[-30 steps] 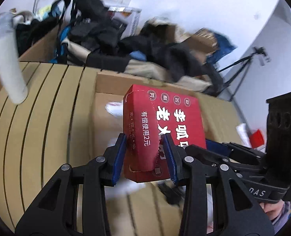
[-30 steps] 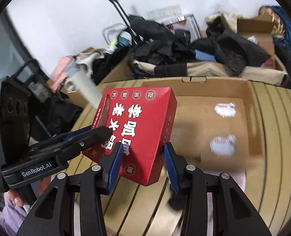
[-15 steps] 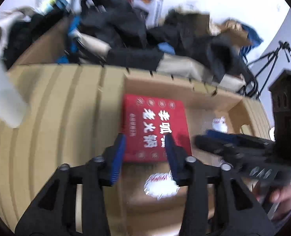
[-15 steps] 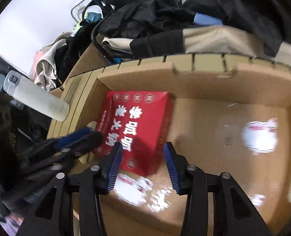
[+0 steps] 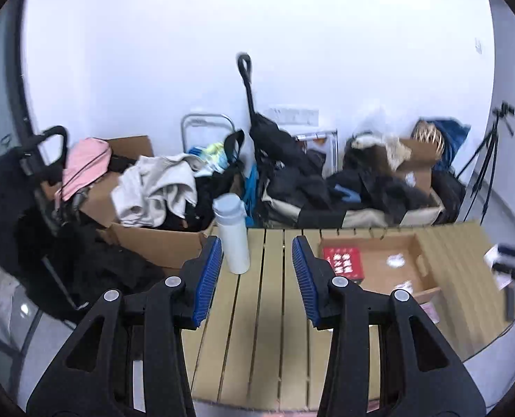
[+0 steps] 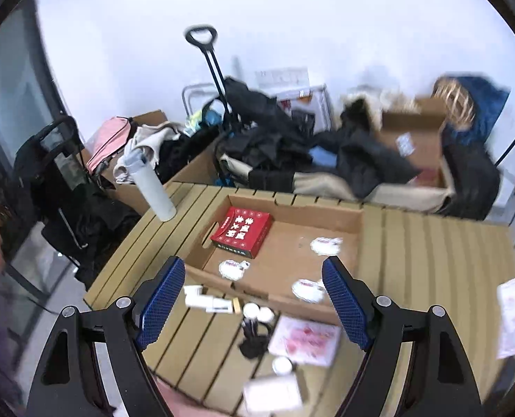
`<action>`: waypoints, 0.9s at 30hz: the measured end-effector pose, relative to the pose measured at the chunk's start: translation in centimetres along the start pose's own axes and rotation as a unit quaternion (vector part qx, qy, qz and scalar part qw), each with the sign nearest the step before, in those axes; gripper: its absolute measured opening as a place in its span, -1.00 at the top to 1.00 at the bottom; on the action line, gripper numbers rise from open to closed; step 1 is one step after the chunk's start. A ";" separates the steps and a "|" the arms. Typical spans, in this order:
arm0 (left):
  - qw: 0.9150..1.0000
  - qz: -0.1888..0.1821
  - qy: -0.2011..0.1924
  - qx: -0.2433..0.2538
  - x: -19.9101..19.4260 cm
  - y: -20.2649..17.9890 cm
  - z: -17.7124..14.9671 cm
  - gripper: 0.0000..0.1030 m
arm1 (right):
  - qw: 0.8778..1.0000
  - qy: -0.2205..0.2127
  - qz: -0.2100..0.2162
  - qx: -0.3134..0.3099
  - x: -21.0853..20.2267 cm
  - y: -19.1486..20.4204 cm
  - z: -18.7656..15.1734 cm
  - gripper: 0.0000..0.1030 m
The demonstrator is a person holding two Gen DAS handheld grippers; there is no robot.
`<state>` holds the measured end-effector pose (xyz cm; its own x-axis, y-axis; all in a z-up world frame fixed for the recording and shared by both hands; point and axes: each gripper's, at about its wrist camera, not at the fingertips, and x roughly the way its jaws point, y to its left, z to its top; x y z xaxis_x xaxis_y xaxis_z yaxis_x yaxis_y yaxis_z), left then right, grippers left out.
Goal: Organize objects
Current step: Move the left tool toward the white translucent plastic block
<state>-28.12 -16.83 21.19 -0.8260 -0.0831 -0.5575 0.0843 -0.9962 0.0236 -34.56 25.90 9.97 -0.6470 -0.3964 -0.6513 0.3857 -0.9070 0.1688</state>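
Observation:
A red box with white Chinese characters (image 6: 241, 231) lies flat in the far left corner of a shallow cardboard tray (image 6: 356, 232) on the slatted table; it also shows in the left wrist view (image 5: 342, 260) inside the tray (image 5: 422, 264). My left gripper (image 5: 256, 274) is open and empty, pulled back above the table's near left part. My right gripper (image 6: 254, 299) is open wide and empty, above the tray's near wall.
A white bottle (image 5: 232, 234) stands at the table's far left edge, also in the right wrist view (image 6: 153, 187). Small white items, a black object and pink-printed packets (image 6: 304, 344) lie in front of the tray. Boxes of clothes and a trolley stand behind the table.
Both grippers held the red box one second ago, lowered it into the tray, then let go, opened and drew back and up.

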 end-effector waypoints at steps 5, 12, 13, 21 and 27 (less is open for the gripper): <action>0.999 -0.008 -0.045 0.010 -9.2 -1.4 2.2 0.06 | 0.999 -0.044 0.013 -0.017 -9.4 3.0 -1.6 -0.64; 0.993 -0.092 -0.067 0.029 -16.7 -4.9 1.1 -0.34 | 0.994 -0.094 0.006 -0.062 -18.8 8.2 -4.3 -0.64; 0.992 -0.107 -0.065 0.024 -17.2 -5.5 1.1 -0.42 | 0.993 -0.099 0.000 -0.067 -19.9 8.7 -4.6 -0.64; 0.982 -0.177 -0.057 0.039 -14.3 -11.0 -2.8 -0.86 | 0.994 -0.091 -0.022 -0.064 -20.8 9.3 -8.0 -0.64; 0.981 -0.179 0.024 0.073 -2.7 -16.5 -13.1 -0.86 | 1.000 -0.002 -0.003 -0.025 -11.1 5.1 -13.5 -0.64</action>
<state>-19.96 0.19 11.45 -0.7602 0.2706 -0.5907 -0.2894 -0.9550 -0.0650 -16.51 27.65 8.08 -0.6516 -0.3917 -0.6496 0.4146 -0.9010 0.1274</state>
